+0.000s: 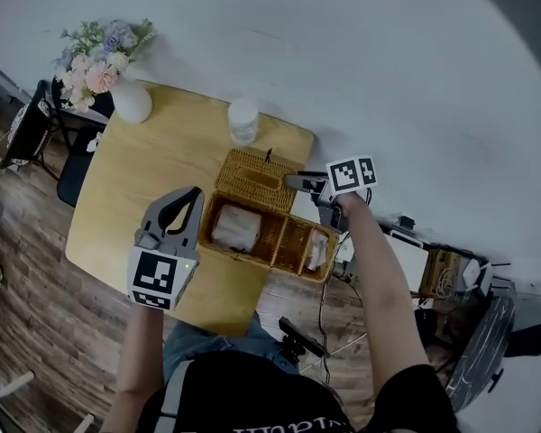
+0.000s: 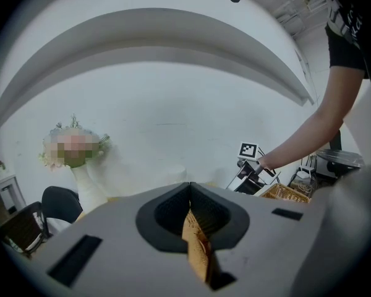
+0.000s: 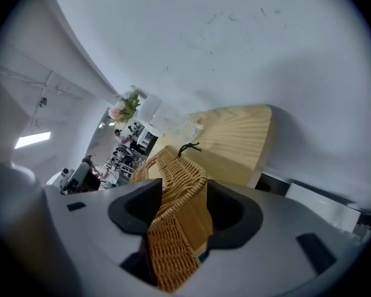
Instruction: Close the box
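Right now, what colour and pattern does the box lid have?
Tan woven wicker; the lid shows best in the right gripper view.

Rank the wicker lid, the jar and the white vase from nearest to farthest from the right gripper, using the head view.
1. wicker lid: between the right gripper's jaws, open behind the wicker box.
2. jar: just beyond the lid, slightly left.
3. white vase: far left, holding flowers.
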`<action>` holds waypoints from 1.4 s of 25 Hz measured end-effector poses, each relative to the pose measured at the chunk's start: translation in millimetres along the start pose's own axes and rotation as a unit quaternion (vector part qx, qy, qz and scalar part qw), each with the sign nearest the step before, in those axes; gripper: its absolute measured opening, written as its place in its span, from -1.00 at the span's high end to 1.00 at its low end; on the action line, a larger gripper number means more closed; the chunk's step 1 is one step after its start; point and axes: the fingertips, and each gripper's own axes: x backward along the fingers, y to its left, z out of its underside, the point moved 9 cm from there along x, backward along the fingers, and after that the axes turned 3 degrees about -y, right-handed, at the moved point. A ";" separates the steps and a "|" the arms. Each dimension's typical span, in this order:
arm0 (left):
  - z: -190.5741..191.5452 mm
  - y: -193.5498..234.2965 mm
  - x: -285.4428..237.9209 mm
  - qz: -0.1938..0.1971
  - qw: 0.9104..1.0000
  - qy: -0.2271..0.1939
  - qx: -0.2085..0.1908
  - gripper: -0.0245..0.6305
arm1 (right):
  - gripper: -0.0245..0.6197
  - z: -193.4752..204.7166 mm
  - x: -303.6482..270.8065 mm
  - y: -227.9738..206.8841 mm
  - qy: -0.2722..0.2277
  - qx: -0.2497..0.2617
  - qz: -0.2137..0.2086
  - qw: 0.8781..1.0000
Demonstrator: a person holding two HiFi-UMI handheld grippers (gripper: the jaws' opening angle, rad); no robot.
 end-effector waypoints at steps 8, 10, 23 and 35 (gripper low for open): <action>4.2 -1.4 3.1 -0.004 1.000 0.010 -0.008 0.89 | 0.39 1.2 2.1 -10.9 -0.048 -0.025 -0.055 0.997; 4.2 -2.6 4.4 -0.005 1.000 0.010 -0.008 0.89 | 0.39 -1.0 4.2 -6.6 -0.054 -0.004 -0.050 0.997; -11.3 -17.2 12.1 0.003 1.000 -0.021 -0.020 0.89 | 0.41 -13.6 28.8 42.4 -0.072 0.190 0.045 0.978; -21.9 -17.9 21.9 0.025 0.998 -0.047 -0.032 0.89 | 0.41 3.8 44.5 108.2 -0.114 0.383 0.162 0.902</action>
